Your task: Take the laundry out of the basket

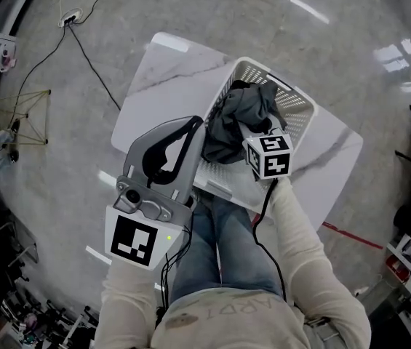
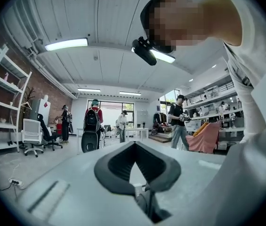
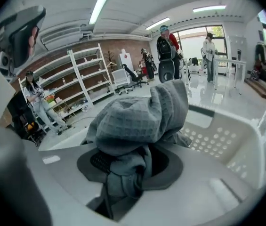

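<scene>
Overhead, a white laundry basket [image 1: 301,106] is seen standing on a white marbled table [image 1: 163,71], with its near edge turned toward the person's knees. A bundle of grey laundry [image 1: 238,118] is heaped at the near end of the basket, and part of it is raised above the rim.

The right gripper [image 1: 247,139] is reached into the basket, and its jaws are clamped on a fold of the grey laundry. In the right gripper view, the waffle-textured laundry [image 3: 140,119] is bunched over the right gripper [image 3: 129,169] and is pinched down into the gap between the jaws. The perforated wall of the basket [image 3: 227,142] is seen just behind it.

The left gripper [image 1: 191,126] is held up above the near left edge of the table, apart from the basket. Its jaws are brought together at the tips, and nothing is held between them. In the left gripper view, only the room beyond is framed by the left gripper [image 2: 135,145].

A black cable [image 1: 89,57] is trailed across the grey floor [image 1: 350,42] to the left of the table.
</scene>
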`<act>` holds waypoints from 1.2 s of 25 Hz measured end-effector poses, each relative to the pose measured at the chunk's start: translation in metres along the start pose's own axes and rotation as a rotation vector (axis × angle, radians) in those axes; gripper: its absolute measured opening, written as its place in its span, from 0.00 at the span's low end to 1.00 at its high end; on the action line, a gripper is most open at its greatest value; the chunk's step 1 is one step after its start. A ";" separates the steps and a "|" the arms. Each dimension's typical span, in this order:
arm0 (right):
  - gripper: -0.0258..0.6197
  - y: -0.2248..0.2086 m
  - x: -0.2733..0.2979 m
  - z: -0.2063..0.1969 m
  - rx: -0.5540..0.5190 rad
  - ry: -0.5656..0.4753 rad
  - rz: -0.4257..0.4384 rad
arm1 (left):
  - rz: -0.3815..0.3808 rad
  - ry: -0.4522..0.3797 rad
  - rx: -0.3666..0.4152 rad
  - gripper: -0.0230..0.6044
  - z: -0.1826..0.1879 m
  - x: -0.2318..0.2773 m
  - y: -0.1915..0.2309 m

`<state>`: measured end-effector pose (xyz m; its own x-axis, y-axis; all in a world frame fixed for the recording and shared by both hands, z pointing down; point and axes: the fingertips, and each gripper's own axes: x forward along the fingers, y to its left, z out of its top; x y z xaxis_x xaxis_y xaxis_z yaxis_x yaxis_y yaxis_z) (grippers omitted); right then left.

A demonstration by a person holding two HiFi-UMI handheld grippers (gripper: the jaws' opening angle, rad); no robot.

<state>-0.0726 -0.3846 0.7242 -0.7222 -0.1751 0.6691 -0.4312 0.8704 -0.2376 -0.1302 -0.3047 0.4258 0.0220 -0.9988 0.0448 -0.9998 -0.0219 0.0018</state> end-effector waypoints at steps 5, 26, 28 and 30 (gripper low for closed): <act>0.30 0.013 -0.064 0.053 0.030 -0.138 -0.004 | -0.023 -0.023 0.022 0.04 0.037 -0.006 -0.018; 0.30 0.132 -0.359 0.199 -0.097 -0.646 -0.119 | -0.169 -0.189 0.054 0.04 0.176 -0.074 -0.085; 0.30 0.145 -0.373 0.201 -0.102 -0.672 -0.132 | -0.181 -0.195 0.052 0.04 0.182 -0.083 -0.085; 0.30 0.154 -0.388 0.202 -0.101 -0.699 -0.143 | -0.187 -0.200 0.048 0.04 0.188 -0.090 -0.088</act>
<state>0.0318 -0.2760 0.2862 -0.8540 -0.5151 0.0733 -0.5201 0.8491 -0.0924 -0.0445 -0.2208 0.2337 0.2108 -0.9659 -0.1504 -0.9772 -0.2045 -0.0564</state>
